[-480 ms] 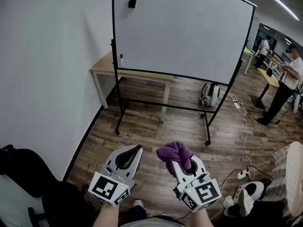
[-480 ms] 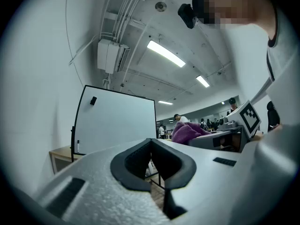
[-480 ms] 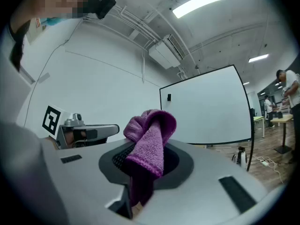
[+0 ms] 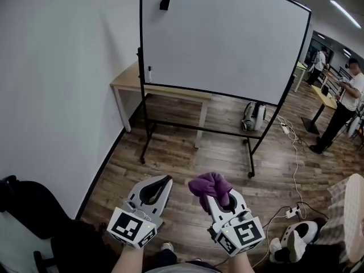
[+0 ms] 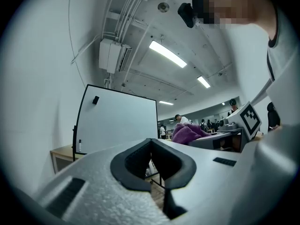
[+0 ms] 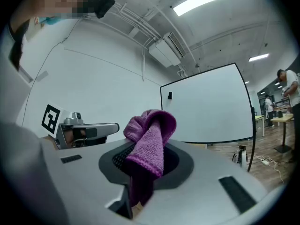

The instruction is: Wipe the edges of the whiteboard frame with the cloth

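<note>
A light wooden table stands against a white wall on a plank floor, a white appliance and trailing cables nearby, a person in a white shirt at far right.

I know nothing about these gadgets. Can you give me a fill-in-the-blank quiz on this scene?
The right hand-held gripper is shut on a ____ cloth.
The left hand-held gripper is shut and holds ____.
The whiteboard has a ____ frame.
Missing words: purple; nothing; black.
</note>
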`<action>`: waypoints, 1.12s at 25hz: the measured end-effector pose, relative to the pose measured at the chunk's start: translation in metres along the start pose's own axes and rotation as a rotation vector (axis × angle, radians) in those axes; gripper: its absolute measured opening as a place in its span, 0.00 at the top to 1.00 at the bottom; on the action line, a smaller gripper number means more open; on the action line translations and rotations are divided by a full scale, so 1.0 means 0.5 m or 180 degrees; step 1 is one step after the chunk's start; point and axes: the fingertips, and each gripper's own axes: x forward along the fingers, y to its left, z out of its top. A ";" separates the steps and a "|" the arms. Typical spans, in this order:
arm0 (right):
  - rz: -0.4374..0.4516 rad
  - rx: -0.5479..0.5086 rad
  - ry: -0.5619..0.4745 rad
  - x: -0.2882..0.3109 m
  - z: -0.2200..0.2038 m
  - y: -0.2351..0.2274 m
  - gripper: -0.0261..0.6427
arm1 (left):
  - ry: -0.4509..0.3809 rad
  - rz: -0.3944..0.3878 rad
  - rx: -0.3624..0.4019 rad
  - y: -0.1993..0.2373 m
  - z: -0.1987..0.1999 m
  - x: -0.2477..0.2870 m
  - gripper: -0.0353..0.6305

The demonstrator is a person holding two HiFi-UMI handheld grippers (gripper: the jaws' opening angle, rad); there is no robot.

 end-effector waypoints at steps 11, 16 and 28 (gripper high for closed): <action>0.0001 0.0023 -0.0049 0.088 -0.009 0.029 0.86 | -0.0007 -0.0012 0.0058 0.096 -0.007 -0.009 0.92; -0.0059 0.0086 -0.0098 0.126 -0.009 0.052 0.86 | -0.0034 -0.0046 0.0076 0.142 -0.004 -0.024 0.92; -0.0173 0.0063 -0.0044 0.199 -0.015 0.029 0.86 | -0.0049 -0.0145 0.0145 0.206 -0.014 0.026 0.92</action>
